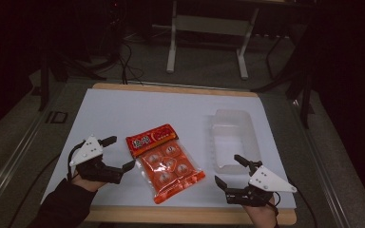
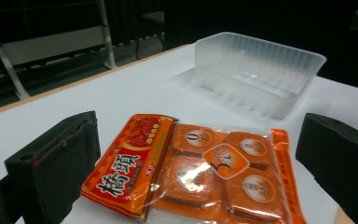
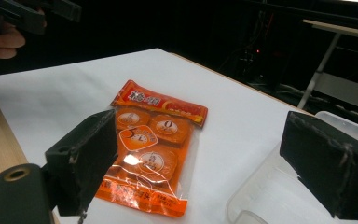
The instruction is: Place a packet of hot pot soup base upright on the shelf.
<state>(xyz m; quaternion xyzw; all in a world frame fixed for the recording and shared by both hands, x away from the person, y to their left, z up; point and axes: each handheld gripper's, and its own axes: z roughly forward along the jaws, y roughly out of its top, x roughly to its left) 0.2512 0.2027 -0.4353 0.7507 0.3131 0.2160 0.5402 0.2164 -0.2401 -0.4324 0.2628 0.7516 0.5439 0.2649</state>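
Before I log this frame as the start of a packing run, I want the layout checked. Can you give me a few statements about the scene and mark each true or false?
1. The orange snack packet lies flat on the white table top, between the two grippers. True.
2. The left gripper is clamped on the packet. False: its jaws stand open, apart from the packet.
3. The clear plastic tray is empty. True.
4. The packet sits inside the tray. False: it lies on the table beside the tray, toward the person's left.
5. The right gripper holds the tray's rim. False: it is open, just short of the tray's near end.
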